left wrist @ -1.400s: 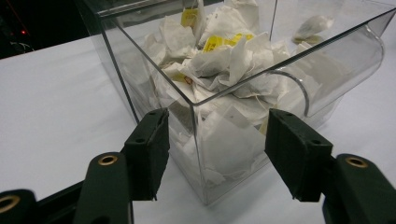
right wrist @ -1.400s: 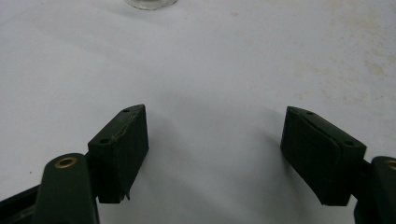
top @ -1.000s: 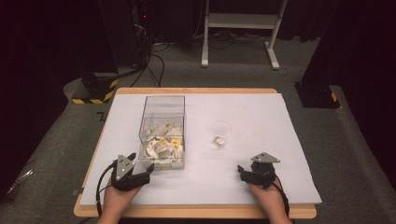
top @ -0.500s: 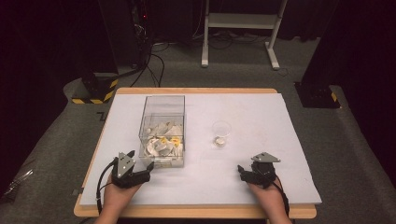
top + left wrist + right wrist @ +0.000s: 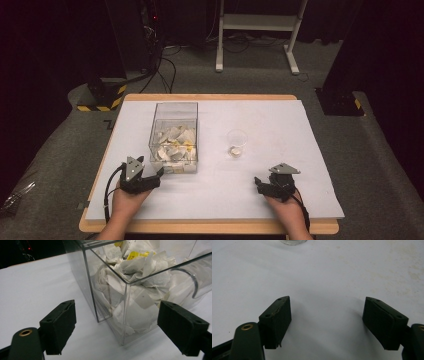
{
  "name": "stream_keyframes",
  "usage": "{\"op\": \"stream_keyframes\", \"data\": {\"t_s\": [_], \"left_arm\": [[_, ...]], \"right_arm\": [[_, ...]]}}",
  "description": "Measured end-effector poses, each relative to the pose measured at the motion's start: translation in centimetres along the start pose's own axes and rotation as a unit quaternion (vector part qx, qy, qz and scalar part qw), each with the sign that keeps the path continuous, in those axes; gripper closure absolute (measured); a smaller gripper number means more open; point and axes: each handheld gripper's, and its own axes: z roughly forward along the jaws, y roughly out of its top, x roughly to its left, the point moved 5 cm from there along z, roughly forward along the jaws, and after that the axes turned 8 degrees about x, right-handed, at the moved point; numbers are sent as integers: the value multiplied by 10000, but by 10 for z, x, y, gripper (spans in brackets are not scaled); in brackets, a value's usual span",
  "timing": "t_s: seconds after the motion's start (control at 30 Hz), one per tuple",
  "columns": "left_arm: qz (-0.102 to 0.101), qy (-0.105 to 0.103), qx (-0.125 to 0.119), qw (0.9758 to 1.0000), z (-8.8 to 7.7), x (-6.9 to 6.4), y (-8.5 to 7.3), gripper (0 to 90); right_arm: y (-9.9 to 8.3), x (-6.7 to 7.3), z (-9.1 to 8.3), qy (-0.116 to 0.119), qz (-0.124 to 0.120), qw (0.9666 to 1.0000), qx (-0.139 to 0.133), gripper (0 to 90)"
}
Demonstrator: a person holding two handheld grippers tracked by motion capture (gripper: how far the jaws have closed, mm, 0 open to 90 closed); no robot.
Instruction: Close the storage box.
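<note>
Left tool [image 5: 117, 327] agape at clear box [image 5: 174, 137] corner (tea bags [image 5: 130, 267] inside); right tool [image 5: 327, 322] agape, nothing held.

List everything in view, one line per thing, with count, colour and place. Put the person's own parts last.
Table: one, wooden edge, white cover, centre.
Clear box: one, see-through, left of table centre.
Tea bags: many, white with some yellow, inside the clear box.
Cup: one, clear, right of the clear box, something small at its bottom.
White stand: one, on the floor beyond the table.
Cables: several, black, on the floor beyond the table.
Left hand-held gripper: one, black, open, facing the box's near corner.
Right hand-held gripper: one, black, open, over bare cover.
Hands: two, near edge.
</note>
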Motion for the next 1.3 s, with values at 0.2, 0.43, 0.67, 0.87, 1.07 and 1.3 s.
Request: {"op": "stream_keyframes", "data": {"t_s": [0.2,0.43,0.67,0.87,1.07,1.3], "left_arm": [[-76,1,31,10000,6,5,2,155],[-149,9,24,9999,13,10,6,158],[-211,81,55,9997,23,16,11,160],[-381,158,207,9989,35,21,8,175],[-552,140,241,9981,42,25,7,196],[-519,211,311,9979,50,25,10,218]], "right_arm": [[0,0,0,-1,-21,10000,-12,236],[0,0,0,-7,-18,10000,-14,236],[0,0,0,-12,-23,10000,-16,236],[0,0,0,-11,-22,10000,-17,236],[0,0,0,-11,-21,10000,-16,236],[0,0,0,-12,-23,10000,-18,237]]}}
